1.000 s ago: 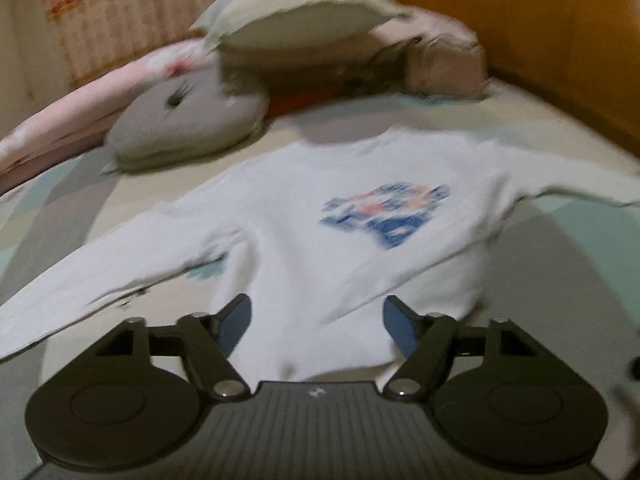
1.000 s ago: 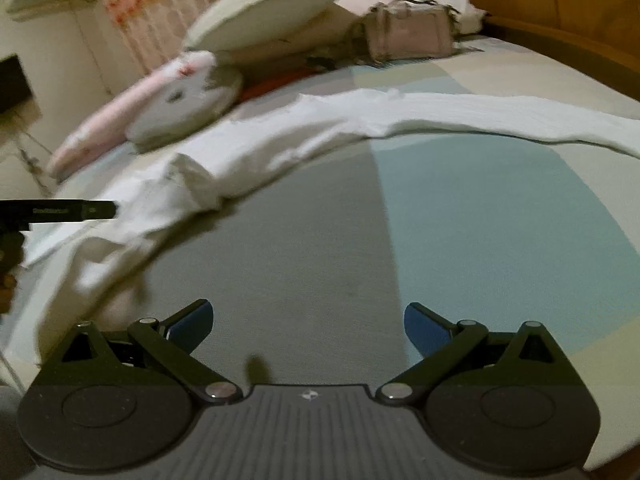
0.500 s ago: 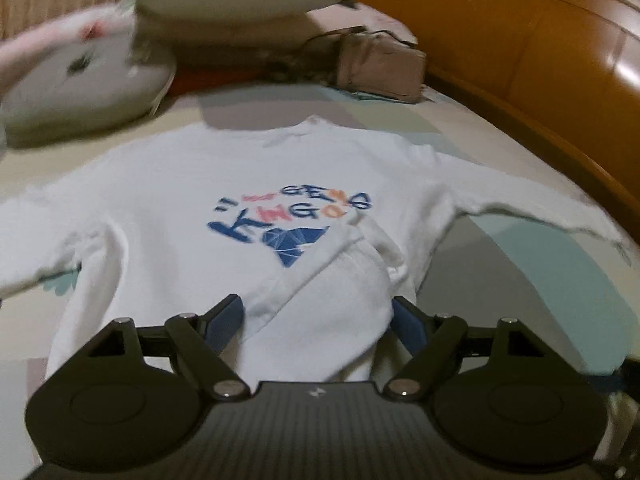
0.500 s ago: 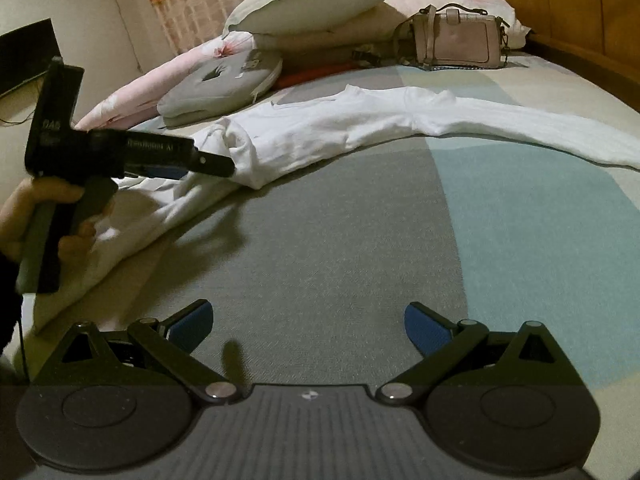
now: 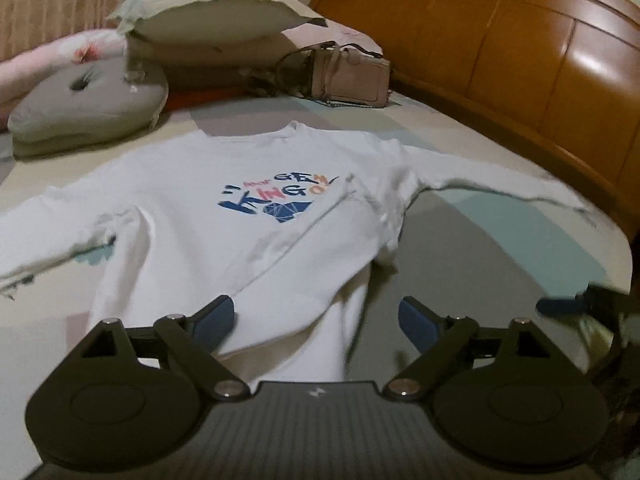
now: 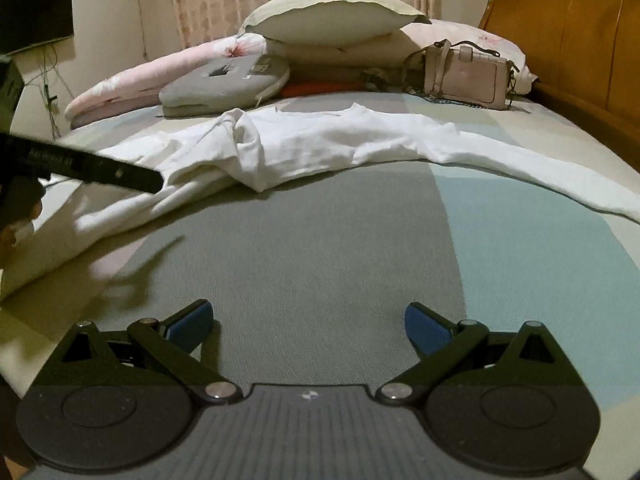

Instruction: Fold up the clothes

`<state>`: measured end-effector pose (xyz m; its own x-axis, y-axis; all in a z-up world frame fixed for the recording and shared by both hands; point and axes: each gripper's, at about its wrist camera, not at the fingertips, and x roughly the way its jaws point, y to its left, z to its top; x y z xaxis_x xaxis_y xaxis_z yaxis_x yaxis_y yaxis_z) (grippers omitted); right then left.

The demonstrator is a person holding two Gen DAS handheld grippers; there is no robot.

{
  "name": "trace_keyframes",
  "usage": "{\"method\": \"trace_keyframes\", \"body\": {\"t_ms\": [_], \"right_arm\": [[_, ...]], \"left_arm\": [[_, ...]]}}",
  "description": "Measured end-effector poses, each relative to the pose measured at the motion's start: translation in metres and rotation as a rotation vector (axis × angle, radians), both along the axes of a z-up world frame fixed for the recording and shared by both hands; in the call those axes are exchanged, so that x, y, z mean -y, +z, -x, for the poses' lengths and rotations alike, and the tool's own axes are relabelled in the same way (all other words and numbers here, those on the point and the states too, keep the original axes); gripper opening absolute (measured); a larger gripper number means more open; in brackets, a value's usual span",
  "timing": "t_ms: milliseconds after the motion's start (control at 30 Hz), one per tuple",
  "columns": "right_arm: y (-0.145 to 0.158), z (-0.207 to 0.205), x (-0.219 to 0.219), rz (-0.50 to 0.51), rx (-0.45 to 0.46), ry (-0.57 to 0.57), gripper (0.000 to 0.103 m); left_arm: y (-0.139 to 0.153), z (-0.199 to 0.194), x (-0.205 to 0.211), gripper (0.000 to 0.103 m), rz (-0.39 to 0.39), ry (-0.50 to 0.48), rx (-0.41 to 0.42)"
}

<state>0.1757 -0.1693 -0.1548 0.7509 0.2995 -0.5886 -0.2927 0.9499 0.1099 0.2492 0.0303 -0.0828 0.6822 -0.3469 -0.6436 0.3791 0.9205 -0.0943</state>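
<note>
A white long-sleeved shirt point(image 5: 208, 216) with a blue and orange print lies face up on the bed, sleeves spread. Its lower right part is folded up in a diagonal flap point(image 5: 320, 248) that covers the print's right end. My left gripper point(image 5: 316, 320) is open just above the hem, and the cloth lies under and between its fingers without being pinched. In the right wrist view the shirt point(image 6: 320, 140) is a bunched ridge across the bed, with the left gripper point(image 6: 100, 168) reaching in from the left. My right gripper point(image 6: 308, 328) is open over bare grey sheet, short of the shirt.
At the head of the bed are stacked pillows point(image 5: 216, 16), a grey cushion point(image 5: 88, 104) and a pink handbag point(image 5: 348, 76). A wooden headboard point(image 5: 520, 64) runs along the right side. The patterned bedsheet point(image 6: 320, 248) stretches between the right gripper and the shirt.
The left wrist view swung right across the shirt and drew back a little; its fingers opened slightly wider. The shirt's lower right now lies folded over the print. The right gripper stayed open, low over the sheet.
</note>
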Motion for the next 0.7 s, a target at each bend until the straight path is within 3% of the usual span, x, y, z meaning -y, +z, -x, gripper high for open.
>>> {"method": "trace_keyframes", "body": {"t_ms": [67, 167, 367, 600, 700], "right_arm": [[0.006, -0.005, -0.002, -0.054, -0.021, 0.01, 0.103], [0.022, -0.019, -0.008, -0.226, -0.072, 0.083, 0.103], [0.045, -0.065, -0.031, -0.402, -0.151, 0.203, 0.103], [0.062, -0.119, -0.052, -0.413, -0.094, 0.253, 0.103], [0.057, -0.141, -0.056, -0.417, -0.113, 0.235, 0.103]], "left_arm": [[-0.003, 0.002, -0.004, 0.09, -0.018, -0.012, -0.002], [-0.006, 0.006, -0.011, 0.09, -0.045, -0.026, -0.006], [-0.005, 0.018, -0.022, 0.09, -0.107, -0.009, -0.019], [-0.006, 0.022, -0.036, 0.091, -0.094, 0.02, -0.023], [-0.004, 0.022, -0.036, 0.091, -0.094, 0.019, -0.009]]}}
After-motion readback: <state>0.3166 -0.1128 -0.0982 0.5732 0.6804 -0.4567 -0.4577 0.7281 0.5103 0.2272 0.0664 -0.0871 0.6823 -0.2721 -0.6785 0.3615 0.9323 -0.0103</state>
